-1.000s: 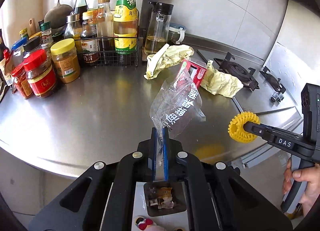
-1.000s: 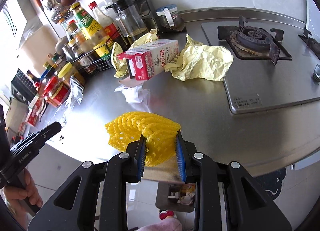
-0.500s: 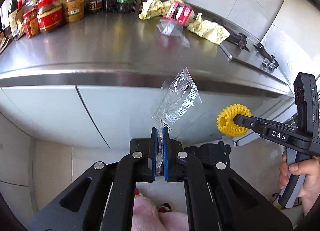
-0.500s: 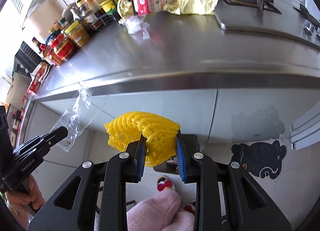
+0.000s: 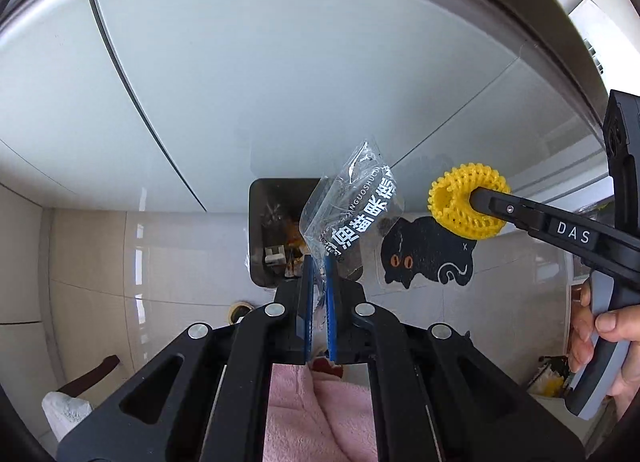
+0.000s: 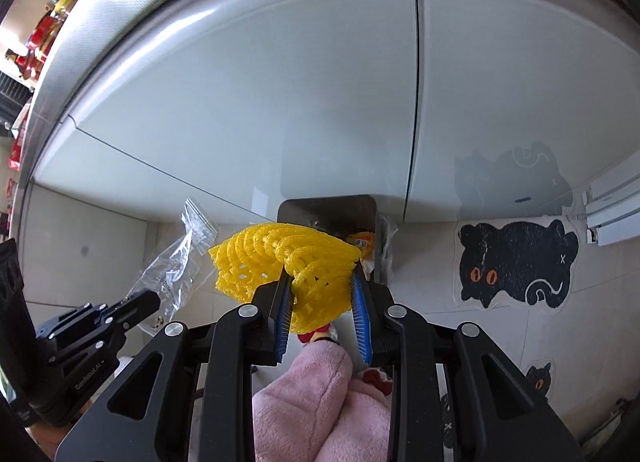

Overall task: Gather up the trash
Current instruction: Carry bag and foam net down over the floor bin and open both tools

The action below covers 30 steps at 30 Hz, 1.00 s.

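Pink fleece (image 5: 320, 414) fills the near edge under both my tools, and just past it my left gripper (image 5: 318, 294) has its blue pads pinched together on the tail of a clear plastic bag (image 5: 352, 210). On my right, the right gripper (image 6: 322, 294) is clamped around a yellow foam net (image 6: 280, 262), jaws held partway apart by its bulk. Both pieces hang in the air, off the counter, pointing steeply down at the floor.

Beyond the fingertips sits the trash bin (image 5: 260, 222), dark, against the foot of the pale cabinet doors (image 5: 280, 82), with scraps already inside. The bag hangs right over its mouth; the net hangs just at its near rim. So, as I judge it, this is the carry-to-bin step, nearly finished. Next I'd ease both loads over the opening and spread the pads, bag first, since thin film may cling to rubber.

Writing: white characters and part of a Latin word, "NGUOSHU", on the bag; "DAS" on the right tool's arm; "GenRobot.AI" on the left tool's body. To the right on the tiles, a black cat mat (image 6: 516, 262).
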Each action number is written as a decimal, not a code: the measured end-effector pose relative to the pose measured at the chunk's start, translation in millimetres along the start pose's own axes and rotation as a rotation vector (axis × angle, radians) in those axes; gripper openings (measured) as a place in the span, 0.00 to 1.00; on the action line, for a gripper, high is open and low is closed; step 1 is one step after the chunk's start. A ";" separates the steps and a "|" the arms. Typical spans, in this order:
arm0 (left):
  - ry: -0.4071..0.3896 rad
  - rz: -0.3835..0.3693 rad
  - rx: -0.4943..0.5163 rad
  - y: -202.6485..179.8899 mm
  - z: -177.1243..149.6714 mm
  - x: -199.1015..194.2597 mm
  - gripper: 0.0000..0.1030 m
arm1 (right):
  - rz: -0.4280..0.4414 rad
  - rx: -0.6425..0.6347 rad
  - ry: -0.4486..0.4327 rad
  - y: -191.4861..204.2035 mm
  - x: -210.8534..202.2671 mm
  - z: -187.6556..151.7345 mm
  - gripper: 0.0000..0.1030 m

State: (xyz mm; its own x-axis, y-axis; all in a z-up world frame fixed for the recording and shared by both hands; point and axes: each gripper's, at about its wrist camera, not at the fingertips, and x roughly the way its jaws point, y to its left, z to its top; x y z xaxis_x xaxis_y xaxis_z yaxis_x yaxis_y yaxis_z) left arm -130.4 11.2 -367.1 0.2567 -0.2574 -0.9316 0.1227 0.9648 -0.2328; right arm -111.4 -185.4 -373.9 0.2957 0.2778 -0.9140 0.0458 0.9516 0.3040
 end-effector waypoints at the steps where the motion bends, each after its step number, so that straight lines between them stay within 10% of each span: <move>1: 0.012 0.001 -0.004 1.6 -0.2 8.9 0.04 | -0.008 0.008 0.008 -1.7 8.4 0.7 0.27; 18: 0.160 -0.010 -0.059 33.7 -4.0 124.4 0.04 | -0.045 0.130 0.130 -19.6 129.6 10.2 0.27; 30: 0.191 -0.024 -0.061 30.6 8.8 138.1 0.18 | 0.011 0.211 0.168 -22.5 160.9 22.2 0.30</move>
State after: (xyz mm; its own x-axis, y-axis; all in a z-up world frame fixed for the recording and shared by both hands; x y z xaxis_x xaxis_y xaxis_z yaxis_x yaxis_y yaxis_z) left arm -82.8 4.7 -500.4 0.0675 -0.2707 -0.9603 0.0670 0.9616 -0.2663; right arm -43.6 -165.0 -521.8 0.1354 0.3224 -0.9369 0.2462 0.9050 0.3470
